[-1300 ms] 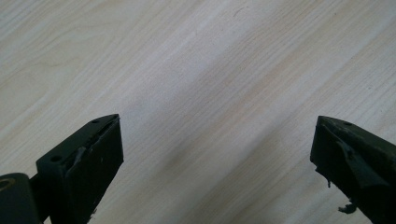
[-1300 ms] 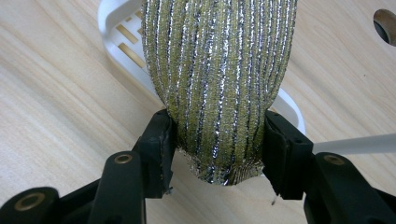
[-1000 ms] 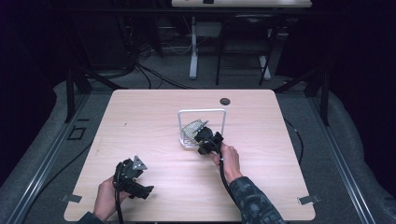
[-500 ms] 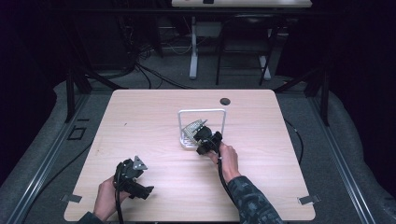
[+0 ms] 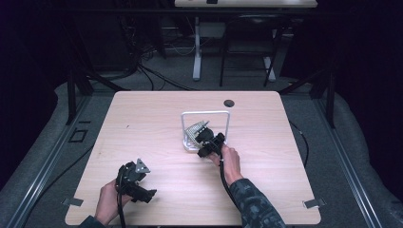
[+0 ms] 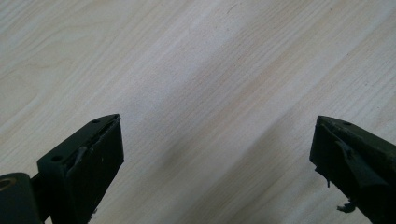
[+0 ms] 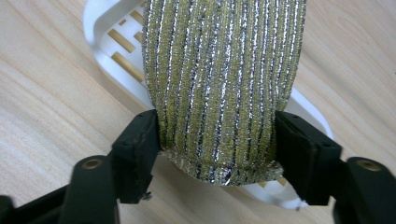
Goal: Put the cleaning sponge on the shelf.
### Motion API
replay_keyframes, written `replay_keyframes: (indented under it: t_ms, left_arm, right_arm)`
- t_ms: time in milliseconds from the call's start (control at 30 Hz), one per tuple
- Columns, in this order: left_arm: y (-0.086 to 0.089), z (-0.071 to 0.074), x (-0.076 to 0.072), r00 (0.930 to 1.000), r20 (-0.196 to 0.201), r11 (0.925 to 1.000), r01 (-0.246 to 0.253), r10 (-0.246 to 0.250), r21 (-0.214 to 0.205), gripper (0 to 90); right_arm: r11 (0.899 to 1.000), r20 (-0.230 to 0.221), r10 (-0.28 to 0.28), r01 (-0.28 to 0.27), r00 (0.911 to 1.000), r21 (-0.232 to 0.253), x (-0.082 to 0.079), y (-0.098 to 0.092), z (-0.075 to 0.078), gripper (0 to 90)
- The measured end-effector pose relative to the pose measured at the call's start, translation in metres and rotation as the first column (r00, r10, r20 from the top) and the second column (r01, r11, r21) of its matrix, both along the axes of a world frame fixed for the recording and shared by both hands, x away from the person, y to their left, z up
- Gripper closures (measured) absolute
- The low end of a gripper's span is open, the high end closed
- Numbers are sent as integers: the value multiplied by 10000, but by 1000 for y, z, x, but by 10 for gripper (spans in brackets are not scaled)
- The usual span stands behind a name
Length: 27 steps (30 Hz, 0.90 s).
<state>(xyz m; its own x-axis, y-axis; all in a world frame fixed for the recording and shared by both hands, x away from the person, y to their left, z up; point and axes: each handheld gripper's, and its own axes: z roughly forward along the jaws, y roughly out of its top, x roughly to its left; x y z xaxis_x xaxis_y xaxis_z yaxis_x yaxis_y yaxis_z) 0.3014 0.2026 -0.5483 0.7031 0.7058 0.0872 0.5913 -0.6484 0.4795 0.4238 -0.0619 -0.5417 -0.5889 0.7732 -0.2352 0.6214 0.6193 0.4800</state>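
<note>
High view: the right hand-held gripper [image 5: 205, 140] reaches into the white rack [image 5: 228, 124] mid-surface [image 5: 142, 123], where the glittery sponge [image 5: 196, 129] leans; the left hand-held gripper [image 5: 142, 183] rests well apart, near the front edge; left gripper view: jaws wide, nothing between; right gripper view: jaws have just been opening, flanking the sponge [image 7: 224, 84], its long axis running straight ahead over the slotted rack [image 7: 116, 46]; whether the pads press I cannot tell

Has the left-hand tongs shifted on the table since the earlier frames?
No. The left tongs sit at the same spot near the table's front-left edge, as far from the white rack as before.
</note>
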Motion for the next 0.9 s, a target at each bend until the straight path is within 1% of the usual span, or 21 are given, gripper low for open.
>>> replay_keyframes:
  t_ms: [67,100,167,200,233,267,300,333,433,500,600,633,667,700,733,800,867,900]
  left_arm:
    - [0,0,0,10000,-3,10000,-13,13,-2,28]
    - [0,1,0,10000,46,10000,-19,19,16,29]
    - [0,1,0,10000,82,10000,-54,54,-23,29]
    - [0,1,0,10000,50,10000,-26,26,6,29]
    - [0,1,0,10000,44,10000,-28,28,2,29]
    - [0,1,0,10000,29,10000,-24,24,4,29]
    - [0,1,0,10000,29,10000,-18,18,12,29]
    - [0,1,0,10000,38,10000,-19,19,14,29]
    - [0,1,0,10000,31,10000,-20,20,0,29]
    - [0,1,0,10000,28,10000,-25,25,8,29]
    - [0,1,0,10000,51,10000,-24,24,4,29]
    - [0,1,0,10000,48,10000,-21,21,0,29]
    - [0,1,0,10000,45,10000,-20,20,-1,29]
    - [0,1,0,10000,39,10000,-20,20,3,29]
    - [0,1,0,10000,42,10000,-18,18,10,29]
    - [0,1,-1,10000,87,10000,-37,37,-4,29]
    - [-1,1,-1,10000,92,10000,-36,36,-1,29]
    - [-1,1,-1,10000,84,10000,-32,32,1,29]
  right_arm:
    - [10000,-49,26,-26,10000,-1,0,0,0,272]
    - [9998,-64,99,-98,9999,144,-1,0,0,245]
    - [9998,-74,119,-118,9999,165,-1,0,0,237]
    - [9998,-59,181,-180,9998,72,-1,0,1,235]
    - [9996,-75,213,-212,9997,194,-2,0,2,234]
    - [9996,-60,225,-224,9997,175,-2,0,2,234]
    - [9994,-72,203,-201,9998,282,-2,0,3,213]
    - [9994,-72,203,-201,9998,282,-2,0,3,213]
    - [9989,-58,308,-306,9995,356,-2,-2,5,173]
    - [9981,-19,344,-343,9994,515,-3,-2,6,143]
    - [9934,-106,634,-621,9979,969,-6,-4,10,133]
    - [9929,-103,641,-627,9979,1015,-7,-4,11,132]
    - [9913,-85,762,-748,9971,1086,-8,-4,13,126]
    - [9885,-87,836,-818,9965,1271,-9,-5,15,119]
    - [9882,-145,856,-831,9962,1283,-10,-6,17,119]
    - [9850,-94,1001,-978,9949,1422,-13,-7,19,112]
    - [9806,-184,1184,-1139,9928,1594,-15,-9,22,105]
    - [9779,-134,1264,-1223,9919,1693,-16,-10,23,101]
